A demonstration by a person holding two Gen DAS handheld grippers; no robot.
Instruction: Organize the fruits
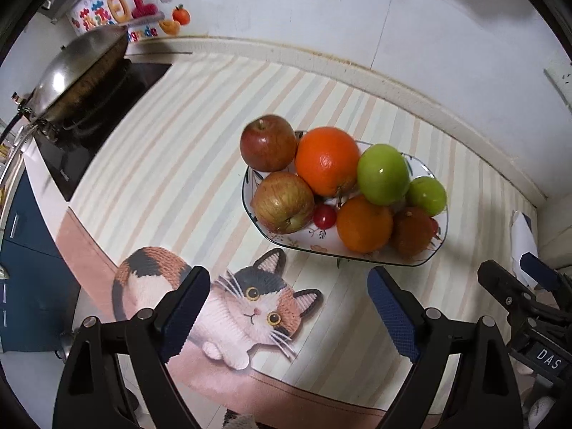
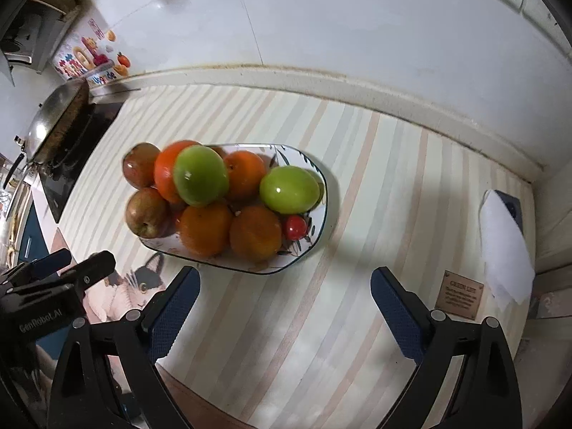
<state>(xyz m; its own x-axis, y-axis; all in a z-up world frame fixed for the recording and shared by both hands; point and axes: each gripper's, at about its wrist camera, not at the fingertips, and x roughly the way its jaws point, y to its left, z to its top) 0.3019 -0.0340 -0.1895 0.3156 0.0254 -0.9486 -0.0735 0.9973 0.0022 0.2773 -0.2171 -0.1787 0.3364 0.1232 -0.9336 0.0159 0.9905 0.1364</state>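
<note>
Both hand-held grippers, left (image 1: pixel 287 284) and right (image 2: pixel 284 286), spread wide, empty, poised above the table. Fruits heaped on the plate (image 1: pixel 371 258) toward the table's back edge, apparently gathered together for tidiness.

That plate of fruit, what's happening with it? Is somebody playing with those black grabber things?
A person holds a gripper in each hand above the striped counter mat. The left gripper and right gripper are both open and empty. The white flowered plate is piled with red apples, oranges, green apples and small red tomatoes. Nothing is being touched.
</note>
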